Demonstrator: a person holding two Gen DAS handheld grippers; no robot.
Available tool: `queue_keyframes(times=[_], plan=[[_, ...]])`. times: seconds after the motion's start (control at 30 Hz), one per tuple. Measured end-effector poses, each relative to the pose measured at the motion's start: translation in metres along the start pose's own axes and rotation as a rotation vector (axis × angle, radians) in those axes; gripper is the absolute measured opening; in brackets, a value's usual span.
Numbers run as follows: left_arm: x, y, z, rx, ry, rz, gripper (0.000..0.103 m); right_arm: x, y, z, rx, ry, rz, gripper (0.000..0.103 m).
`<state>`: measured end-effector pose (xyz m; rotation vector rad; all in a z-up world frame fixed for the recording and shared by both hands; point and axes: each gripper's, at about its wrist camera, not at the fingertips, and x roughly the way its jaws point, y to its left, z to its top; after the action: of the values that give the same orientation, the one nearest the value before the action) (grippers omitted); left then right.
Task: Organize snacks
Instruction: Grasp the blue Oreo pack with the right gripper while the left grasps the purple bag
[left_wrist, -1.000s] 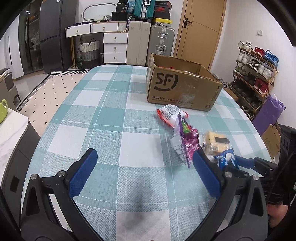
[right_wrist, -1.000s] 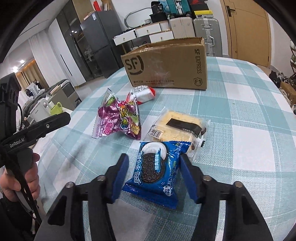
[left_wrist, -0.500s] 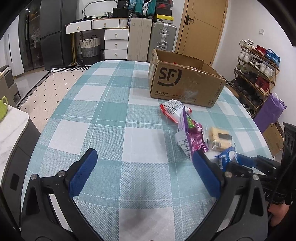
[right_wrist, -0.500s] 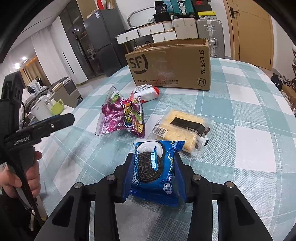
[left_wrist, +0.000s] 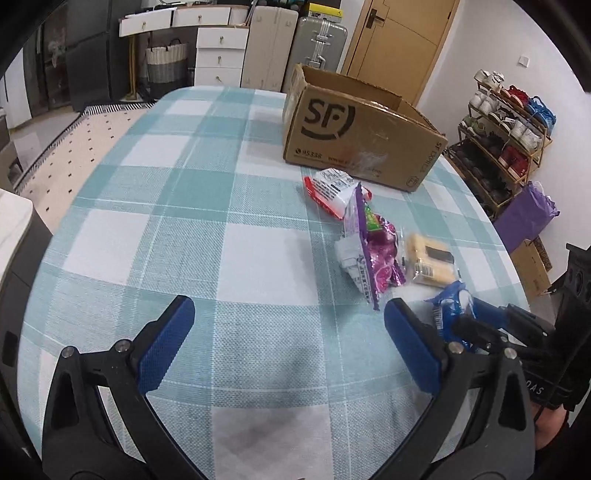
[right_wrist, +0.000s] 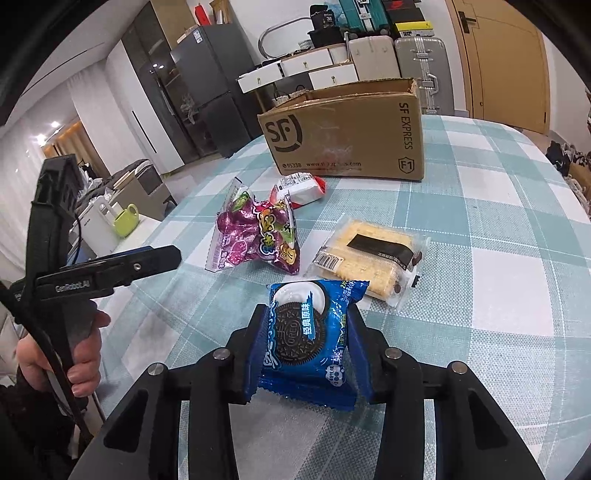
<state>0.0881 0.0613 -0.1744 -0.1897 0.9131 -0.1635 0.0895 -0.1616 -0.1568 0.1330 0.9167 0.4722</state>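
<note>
My right gripper (right_wrist: 306, 332) is shut on a blue cookie packet (right_wrist: 310, 332), its blue pads pressed on both sides; the packet (left_wrist: 452, 306) also shows at the right of the left wrist view. Behind it on the checked table lie a yellow cake in clear wrap (right_wrist: 373, 254), a purple candy bag (right_wrist: 255, 232) and a red-and-white packet (right_wrist: 301, 186). An open SF cardboard box (right_wrist: 347, 136) stands at the far side. My left gripper (left_wrist: 288, 332) hangs open over bare cloth, left of the snacks, with nothing between its fingers.
The teal checked tablecloth (left_wrist: 184, 221) has free room on its left half. A shoe rack (left_wrist: 506, 136) and a purple bag (left_wrist: 528, 218) stand beyond the right edge. Drawers and suitcases (left_wrist: 273, 44) line the back wall. A person's hand (right_wrist: 77, 358) holds the left gripper.
The right gripper's jaws closed from either side of the cookie packet onto it, and the packet now sits a little raised. The left gripper tilted slightly and stayed open.
</note>
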Motion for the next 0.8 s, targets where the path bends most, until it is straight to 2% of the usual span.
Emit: queue_keyframes(times=[0.13, 0.43, 0.67, 0.8], plan=[[0.011, -0.005, 0.002, 0.0, 0.036, -0.046, 0.102, -0.006, -0.003, -0.001, 0.014, -0.019, 0.011, 0.041], [0.034, -0.026, 0.022, 0.04, 0.07, -0.061, 0.102, -0.016, -0.006, -0.007, 0.009, -0.034, 0.009, 0.041], [0.067, -0.036, 0.04, 0.028, 0.123, -0.122, 0.102, -0.023, -0.013, -0.009, 0.033, -0.052, 0.009, 0.041], [0.082, -0.037, 0.043, 0.015, 0.14, -0.146, 0.098, -0.026, -0.016, -0.011, 0.046, -0.059, 0.017, 0.041]])
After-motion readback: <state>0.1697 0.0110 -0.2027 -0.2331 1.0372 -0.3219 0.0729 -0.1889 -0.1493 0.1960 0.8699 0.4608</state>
